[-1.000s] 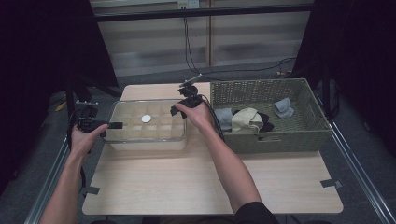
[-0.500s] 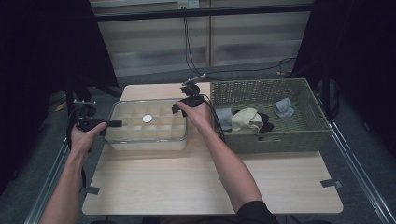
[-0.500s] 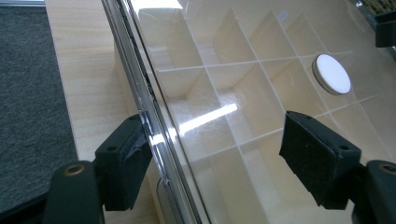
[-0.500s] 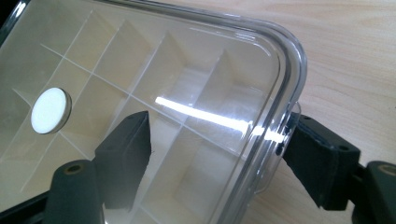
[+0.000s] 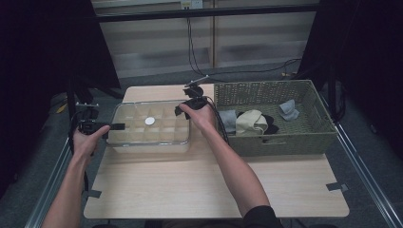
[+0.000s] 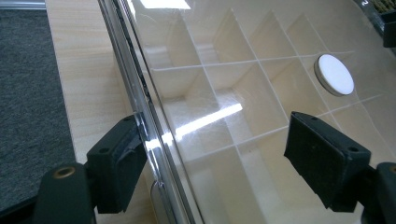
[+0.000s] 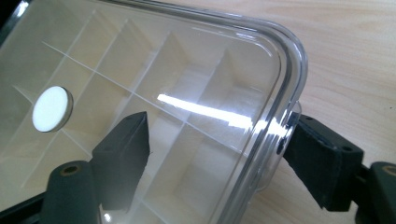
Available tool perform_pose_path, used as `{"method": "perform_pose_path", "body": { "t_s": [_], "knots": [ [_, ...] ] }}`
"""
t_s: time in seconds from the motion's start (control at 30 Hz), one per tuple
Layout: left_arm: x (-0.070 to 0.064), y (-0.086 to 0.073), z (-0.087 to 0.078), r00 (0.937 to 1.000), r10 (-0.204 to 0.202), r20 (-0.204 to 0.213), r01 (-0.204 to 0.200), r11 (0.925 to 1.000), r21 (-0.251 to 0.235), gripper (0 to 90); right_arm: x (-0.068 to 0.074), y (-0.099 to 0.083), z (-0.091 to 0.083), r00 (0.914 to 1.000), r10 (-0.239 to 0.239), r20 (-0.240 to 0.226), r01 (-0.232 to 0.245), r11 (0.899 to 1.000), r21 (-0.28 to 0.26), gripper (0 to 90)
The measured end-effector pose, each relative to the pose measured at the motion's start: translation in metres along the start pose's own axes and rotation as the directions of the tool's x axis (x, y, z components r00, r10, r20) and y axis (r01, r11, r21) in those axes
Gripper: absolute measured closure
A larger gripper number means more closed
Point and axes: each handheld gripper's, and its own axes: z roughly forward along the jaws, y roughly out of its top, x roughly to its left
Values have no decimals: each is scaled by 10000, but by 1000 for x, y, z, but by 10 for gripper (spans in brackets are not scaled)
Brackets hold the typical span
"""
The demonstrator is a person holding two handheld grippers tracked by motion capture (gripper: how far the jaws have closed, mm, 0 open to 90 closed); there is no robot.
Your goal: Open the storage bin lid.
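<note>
Both hand-held grippers are straddling opposite rims of the clear plastic compartment box [image 5: 149, 128] on the bench: left hand-held gripper [image 6: 219, 163] and right hand-held gripper [image 7: 212, 158], jaws wide, unclamped, probably readying a level lift.

At my two o'clock a woven basket [image 5: 285, 142] is sitting on the wooden table [image 5: 214, 190]. Inside it, a beige cloth [image 5: 251, 122] is lying between a grey cloth [image 5: 228, 120] and another grey cloth [image 5: 287, 109]; something black [image 5: 272, 124] is peeking out beside the beige one.
</note>
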Motion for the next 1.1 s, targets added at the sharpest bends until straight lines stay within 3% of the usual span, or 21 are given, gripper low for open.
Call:
{"method": "perform_pose_path", "body": {
  "t_s": [0.17,0.37,0.57,0.7,0.9,1.1],
  "knots": [
    [-1,-1,-4,10000,73,-65,-74,9997,-241,226,1,1,-6,9997,-13,-257,8,9999,-166,270],
    [1,-4,-13,9999,150,29,-148,9990,-431,310,1,1,-12,9993,-3,-364,-15,9988,-486,353],
    [4,-5,-19,9999,54,109,-46,9972,-744,390,-3,0,-17,9957,344,-865,-398,9973,-614,419],
    [6,-6,-24,9997,154,190,-137,9961,-876,448,-1,1,-19,9951,73,-988,-146,9972,-736,419],
    [7,-11,-29,9995,16,305,20,9931,-1170,493,0,0,-24,9936,60,-1125,-167,9954,-941,457],
    [7,-15,-36,9992,123,384,-69,9904,-1382,530,8,0,-32,9939,-344,-1043,207,9913,-1302,467]
  ]
}}
